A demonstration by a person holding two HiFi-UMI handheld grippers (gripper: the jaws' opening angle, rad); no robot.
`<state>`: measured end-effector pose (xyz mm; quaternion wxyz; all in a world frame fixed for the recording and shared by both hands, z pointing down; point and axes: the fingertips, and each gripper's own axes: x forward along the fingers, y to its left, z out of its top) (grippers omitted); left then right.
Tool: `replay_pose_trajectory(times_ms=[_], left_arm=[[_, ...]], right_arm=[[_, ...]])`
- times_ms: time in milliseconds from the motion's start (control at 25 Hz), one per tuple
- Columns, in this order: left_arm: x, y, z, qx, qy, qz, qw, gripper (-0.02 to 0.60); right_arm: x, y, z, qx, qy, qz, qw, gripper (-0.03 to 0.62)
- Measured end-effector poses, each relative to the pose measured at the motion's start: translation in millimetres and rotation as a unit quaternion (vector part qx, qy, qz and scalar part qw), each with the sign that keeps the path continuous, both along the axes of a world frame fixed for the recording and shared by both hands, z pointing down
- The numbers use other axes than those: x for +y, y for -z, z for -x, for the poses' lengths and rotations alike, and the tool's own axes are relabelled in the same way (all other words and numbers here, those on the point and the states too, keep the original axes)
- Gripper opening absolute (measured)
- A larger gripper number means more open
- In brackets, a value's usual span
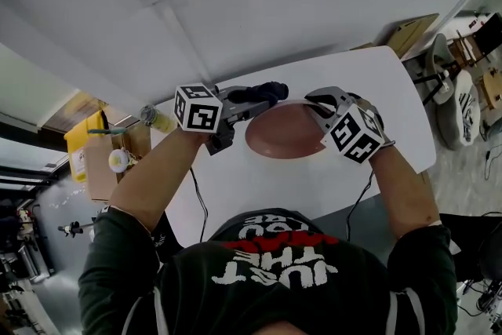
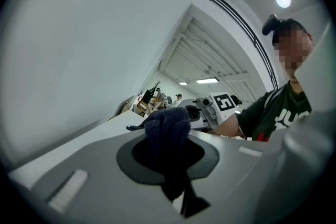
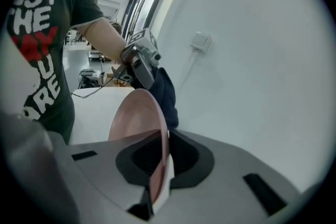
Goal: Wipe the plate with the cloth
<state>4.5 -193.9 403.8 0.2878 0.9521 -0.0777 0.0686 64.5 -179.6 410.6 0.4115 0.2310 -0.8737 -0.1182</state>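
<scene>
The white tabletop (image 1: pixel 396 110) has rounded corners, its far edge toward a pale wall. A thin black cable (image 1: pixel 198 200) crosses its near left part.

Dark green short-sleeved T-shirt (image 1: pixel 267 278) with white and red lettering was worn; thin black cables (image 1: pixel 198 200) were noted below both wrists.

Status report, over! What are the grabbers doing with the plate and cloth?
Left gripper shut on dark cloth. Right gripper shut on pink plate rim. Cloth beside plate's far edge. Nothing blocking.
</scene>
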Motion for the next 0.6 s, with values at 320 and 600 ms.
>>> replay_pose_trajectory(times_ms=[320, 600], left_arm=[[10.0, -4.3, -34.3, -0.079, -0.042, -0.062, 0.9940, 0.052], [-17.5, 36.0, 0.2, 0.010, 0.030, -0.051, 0.9982, 0.052]], right_arm=[[1.8, -34.7, 27.0, 0.037, -0.014, 0.014, 0.999, 0.018], [3.8, -37.2, 6.6, -0.093, -0.065, 0.087, 0.990, 0.017]])
